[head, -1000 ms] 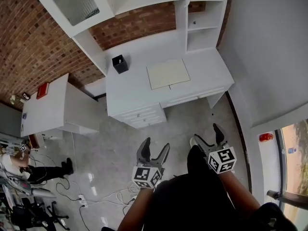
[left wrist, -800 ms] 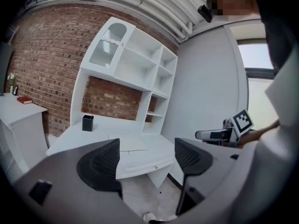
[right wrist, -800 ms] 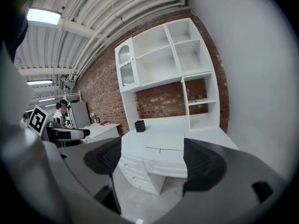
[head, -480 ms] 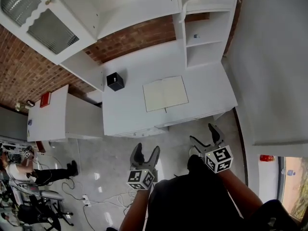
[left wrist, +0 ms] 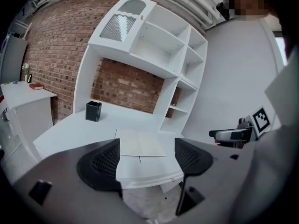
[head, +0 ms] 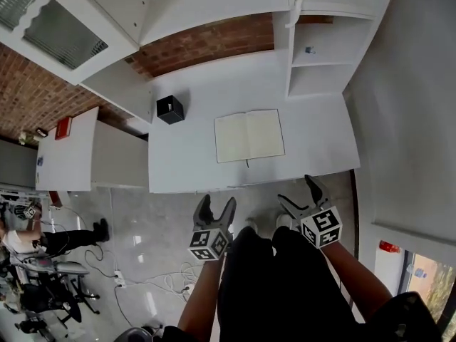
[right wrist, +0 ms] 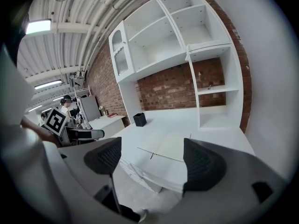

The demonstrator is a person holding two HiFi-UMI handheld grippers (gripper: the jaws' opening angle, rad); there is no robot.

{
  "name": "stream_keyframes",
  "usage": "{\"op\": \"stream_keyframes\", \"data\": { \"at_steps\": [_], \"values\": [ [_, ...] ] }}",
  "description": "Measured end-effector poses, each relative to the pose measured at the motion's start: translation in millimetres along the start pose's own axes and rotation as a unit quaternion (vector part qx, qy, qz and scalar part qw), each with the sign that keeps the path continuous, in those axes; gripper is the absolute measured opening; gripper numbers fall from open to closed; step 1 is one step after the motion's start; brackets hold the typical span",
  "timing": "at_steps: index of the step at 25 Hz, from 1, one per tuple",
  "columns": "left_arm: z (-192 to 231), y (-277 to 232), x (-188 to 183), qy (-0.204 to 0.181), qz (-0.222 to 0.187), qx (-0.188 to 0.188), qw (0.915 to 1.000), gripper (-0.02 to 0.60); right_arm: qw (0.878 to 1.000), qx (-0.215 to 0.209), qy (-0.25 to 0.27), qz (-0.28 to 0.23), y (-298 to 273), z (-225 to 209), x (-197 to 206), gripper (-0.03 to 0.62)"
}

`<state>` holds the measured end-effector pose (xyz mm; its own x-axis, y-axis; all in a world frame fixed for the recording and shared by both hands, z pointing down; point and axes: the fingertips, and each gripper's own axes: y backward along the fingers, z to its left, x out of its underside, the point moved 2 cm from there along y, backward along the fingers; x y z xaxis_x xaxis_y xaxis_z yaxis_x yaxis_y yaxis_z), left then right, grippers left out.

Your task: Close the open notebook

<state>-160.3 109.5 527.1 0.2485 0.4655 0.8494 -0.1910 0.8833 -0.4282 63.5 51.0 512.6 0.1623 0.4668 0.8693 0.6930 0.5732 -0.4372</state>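
Observation:
An open notebook (head: 249, 135) with cream pages lies flat on the white desk (head: 192, 155), a thin ribbon marker hanging past its near edge. It also shows in the left gripper view (left wrist: 140, 143) and the right gripper view (right wrist: 170, 146), ahead of the jaws. My left gripper (head: 216, 209) is open and empty, short of the desk's front edge. My right gripper (head: 300, 193) is open and empty too, just before the desk edge, to the right of the notebook.
A black square pen holder (head: 169, 109) stands at the desk's back left. White shelves (head: 324, 55) rise at the back right, a cabinet (head: 50, 27) overhangs on the left. A side table (head: 64, 159) carries a red item (head: 63, 128). Cables (head: 153, 280) lie on the floor.
The view has moved closer to the desk. Both grippers have advanced toward its front edge, staying open and empty. The notebook has not moved.

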Motion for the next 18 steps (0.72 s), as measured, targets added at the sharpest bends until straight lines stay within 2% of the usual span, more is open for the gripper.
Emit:
{"op": "stream_keyframes", "data": {
  "at_steps": [6, 9, 18],
  "values": [
    [39.6, -64.9, 19.6, 0.013, 0.036, 0.012, 0.9992, 0.344, 1.0, 0.013, -0.003, 0.018, -53.7, -8.6, 8.4, 0.4],
    [55.9, -89.5, 30.7, 0.024, 0.055, 0.02, 0.998, 0.344, 0.999, 0.018, -0.021, 0.044, -80.6, -9.3, 20.4, 0.4],
    [97.8, -152.3, 54.1, 0.042, 0.091, 0.007, 0.995, 0.344, 0.996, 0.011, -0.015, 0.091, -160.5, -24.1, 50.2, 0.4]
  ]
}}
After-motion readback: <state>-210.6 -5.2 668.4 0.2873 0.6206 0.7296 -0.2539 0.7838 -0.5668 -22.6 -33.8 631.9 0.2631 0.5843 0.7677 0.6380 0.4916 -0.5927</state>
